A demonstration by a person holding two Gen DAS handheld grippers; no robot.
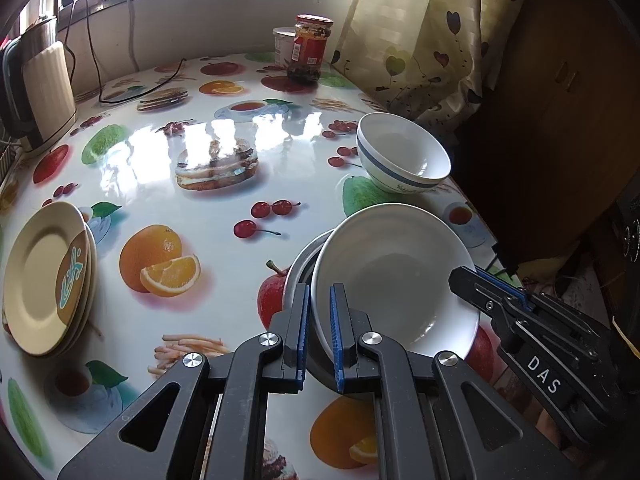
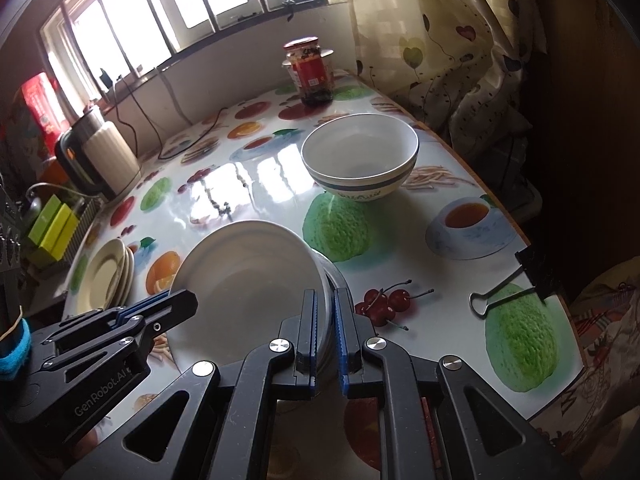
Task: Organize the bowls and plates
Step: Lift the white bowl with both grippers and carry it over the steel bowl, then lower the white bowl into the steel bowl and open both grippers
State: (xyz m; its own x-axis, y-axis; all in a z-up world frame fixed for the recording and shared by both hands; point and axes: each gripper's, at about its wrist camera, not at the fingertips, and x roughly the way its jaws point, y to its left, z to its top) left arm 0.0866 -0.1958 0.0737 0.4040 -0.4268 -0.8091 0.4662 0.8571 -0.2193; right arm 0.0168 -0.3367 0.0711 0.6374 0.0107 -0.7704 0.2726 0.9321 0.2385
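A white shallow bowl (image 1: 396,280) (image 2: 248,276) sits tilted inside a metal bowl (image 1: 298,266) (image 2: 338,276) near the front of the fruit-print table (image 1: 168,148). My left gripper (image 1: 322,292) (image 2: 188,300) is shut on the white bowl's left rim. My right gripper (image 2: 326,294) (image 1: 456,274) is shut on its opposite rim, right beside the metal bowl's edge. A blue-banded white bowl (image 1: 404,152) (image 2: 360,156) stands upright farther back. A stack of cream plates (image 1: 44,280) (image 2: 108,276) lies at the left.
A red-lidded jar (image 1: 310,48) (image 2: 310,72) and a white tub stand at the back near the curtain (image 1: 420,40). A kettle (image 1: 40,88) (image 2: 104,156) with a trailing cord is at the back left. A binder clip (image 2: 504,292) lies at the table's right edge.
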